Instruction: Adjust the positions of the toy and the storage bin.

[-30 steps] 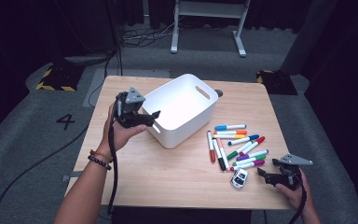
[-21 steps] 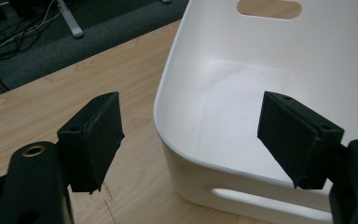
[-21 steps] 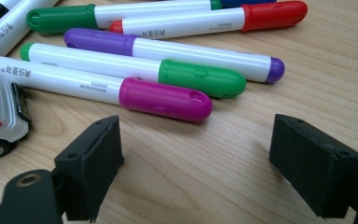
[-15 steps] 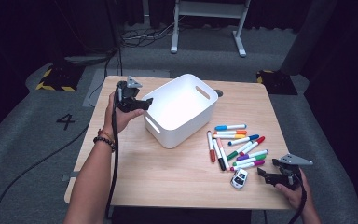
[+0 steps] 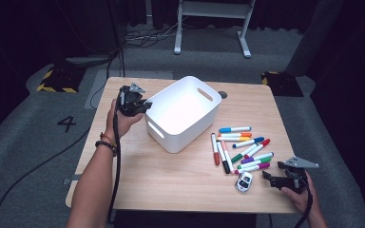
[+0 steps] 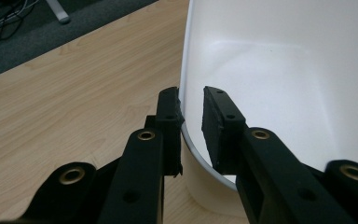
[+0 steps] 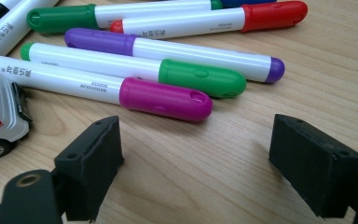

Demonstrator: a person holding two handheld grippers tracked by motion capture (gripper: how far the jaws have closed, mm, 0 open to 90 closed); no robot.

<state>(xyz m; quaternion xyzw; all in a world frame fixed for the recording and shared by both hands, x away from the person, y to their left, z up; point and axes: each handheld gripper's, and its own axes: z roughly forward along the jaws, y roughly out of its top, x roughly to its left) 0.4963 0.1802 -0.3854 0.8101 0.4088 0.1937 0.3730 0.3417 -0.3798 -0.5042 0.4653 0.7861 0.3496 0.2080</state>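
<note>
Left gripper view: left gripper (image 6: pixel 191 109) jaws, just closed astride the white plastic bin's rim (image 6: pixel 184 93), to be kept clamped and level; right gripper (image 7: pixel 196 154) jaws wide, empty.

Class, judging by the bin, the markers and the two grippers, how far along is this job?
Done: nothing; the white bin looks empty. In hand: the left gripper has just been closing its jaws on the bin's rim. Left: the markers and the toy car lie on the table; the right gripper waits open beside them.
</note>
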